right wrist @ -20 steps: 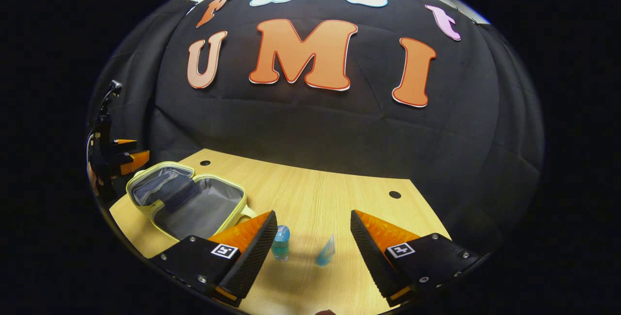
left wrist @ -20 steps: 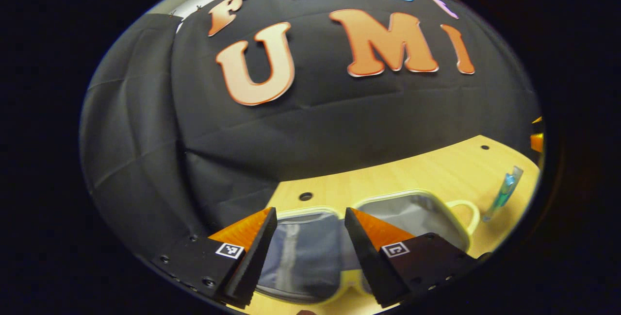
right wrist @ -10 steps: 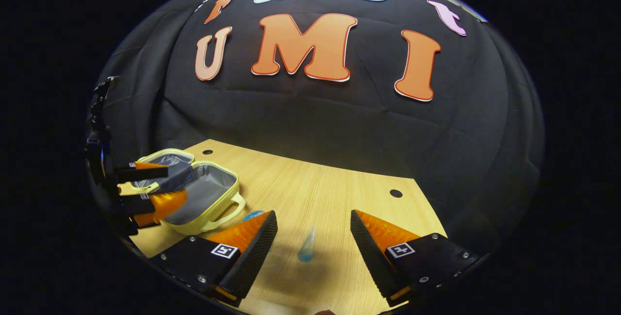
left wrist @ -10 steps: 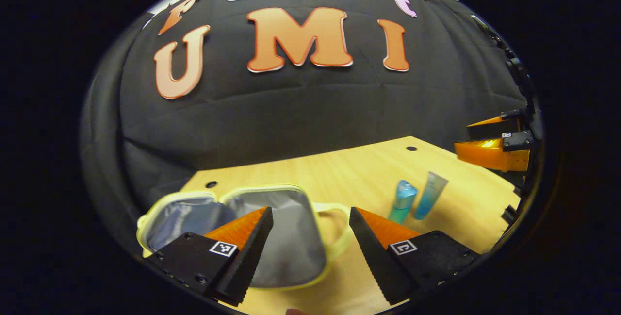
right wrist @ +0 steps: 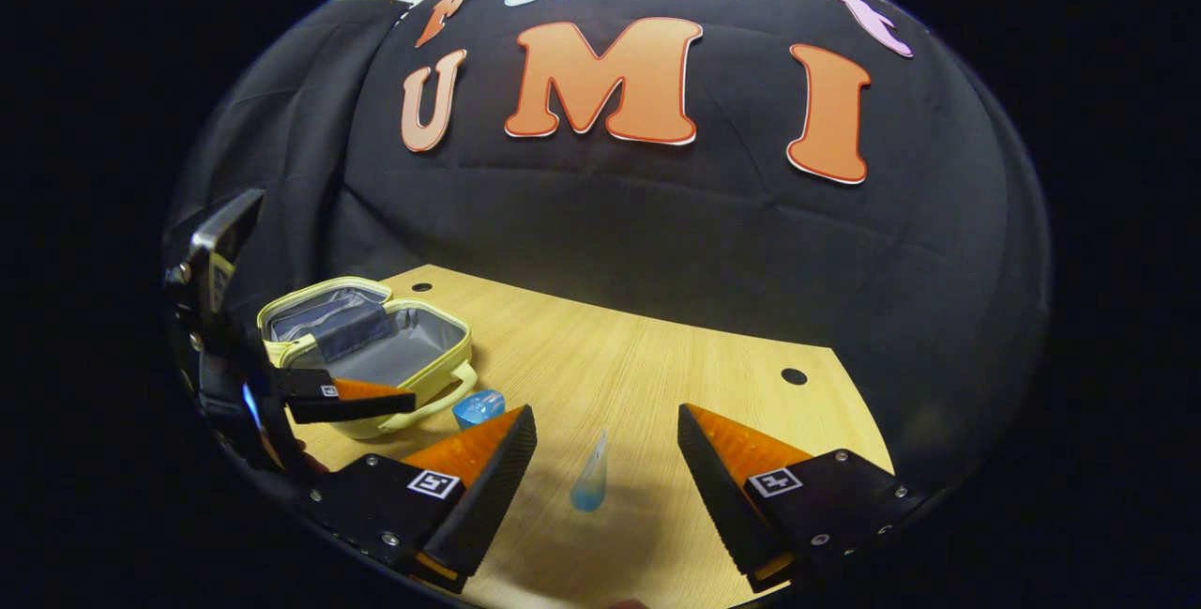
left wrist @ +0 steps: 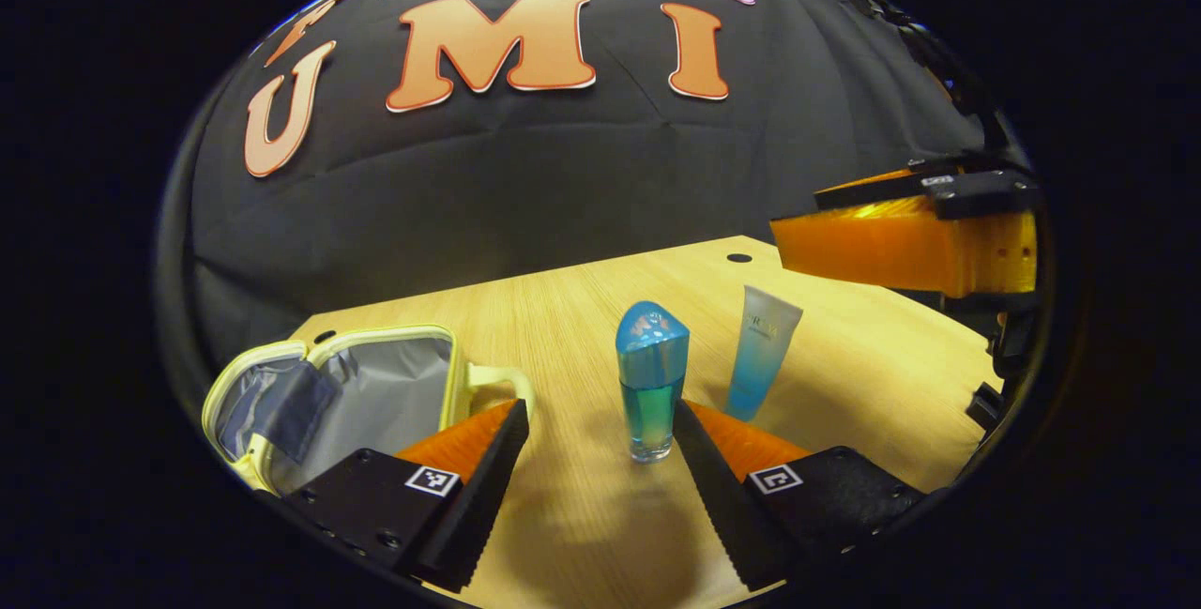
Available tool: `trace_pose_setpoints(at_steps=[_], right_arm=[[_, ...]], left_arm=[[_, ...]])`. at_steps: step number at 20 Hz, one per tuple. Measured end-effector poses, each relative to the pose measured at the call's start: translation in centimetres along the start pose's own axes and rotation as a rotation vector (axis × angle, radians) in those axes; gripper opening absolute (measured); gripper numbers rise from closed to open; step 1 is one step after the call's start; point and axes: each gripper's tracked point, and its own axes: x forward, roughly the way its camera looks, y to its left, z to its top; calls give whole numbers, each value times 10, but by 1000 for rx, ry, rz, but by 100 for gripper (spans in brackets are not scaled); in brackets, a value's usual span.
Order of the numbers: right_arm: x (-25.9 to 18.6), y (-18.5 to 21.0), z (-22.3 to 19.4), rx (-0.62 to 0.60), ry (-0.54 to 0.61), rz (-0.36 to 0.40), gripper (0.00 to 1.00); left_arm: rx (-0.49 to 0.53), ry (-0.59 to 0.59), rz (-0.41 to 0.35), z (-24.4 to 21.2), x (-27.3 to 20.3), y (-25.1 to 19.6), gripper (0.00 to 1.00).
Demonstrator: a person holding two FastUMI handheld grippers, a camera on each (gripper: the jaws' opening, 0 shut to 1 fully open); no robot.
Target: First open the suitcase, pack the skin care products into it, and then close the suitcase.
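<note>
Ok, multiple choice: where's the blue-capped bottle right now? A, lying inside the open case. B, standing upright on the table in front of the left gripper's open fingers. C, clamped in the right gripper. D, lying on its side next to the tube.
B: in the left gripper view the blue-capped bottle stands upright on the wooden table, ahead of the open left gripper, beside the tube.

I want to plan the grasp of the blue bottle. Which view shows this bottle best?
The left gripper view: the blue bottle stands upright on the table, whole, between the left gripper fingers. In the right gripper view, just its cap peeks over a finger of the right gripper.
</note>
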Motion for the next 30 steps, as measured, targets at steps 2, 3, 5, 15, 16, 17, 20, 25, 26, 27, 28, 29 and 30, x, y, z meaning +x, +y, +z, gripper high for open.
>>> trace_pose_setpoints(at_steps=[2, 3, 5, 15, 16, 17, 20, 25, 26, 27, 28, 29, 30], right_arm=[[6, -3, -11, -18, 14, 10, 96], [7, -4, -13, -26, 10, 17, 96], [9, -7, -22, -37, 17, 31, 96], [40, -7, -89, 27, 128, 96, 96], [46, -6, -97, 34, 144, 101, 96], [50, -4, -103, 49, 163, 112, 96], [68, 4, -111, 79, 184, 138, 91], [82, 23, -131, 81, 243, 185, 59], [81, 24, -131, 78, 246, 179, 55], [84, 26, -129, 87, 250, 191, 46], [81, 31, -130, 104, 269, 205, 39], [78, 32, -126, 116, 268, 207, 43], [76, 34, -118, 117, 259, 212, 43]], left_arm=[[-21, 6, -12, -4, 18, -10, 92], [-24, 11, -16, -4, 25, -15, 90], [-28, 32, -41, -9, 38, -24, 86], [-70, 31, -70, -3, 50, -25, 41], [-62, 15, -66, 7, 47, -23, 42], [-54, 3, -58, 13, 44, -20, 41], [-69, -18, -38, 36, 36, -8, 43], [-74, -34, 30, 53, 18, 24, 41], [-78, -30, 43, 55, 14, 31, 41], [-82, -28, 58, 56, 9, 39, 41], [-85, -29, 75, 60, 4, 47, 41], [-87, -30, 93, 63, 0, 53, 42], [-88, -31, 110, 66, -5, 61, 41]])
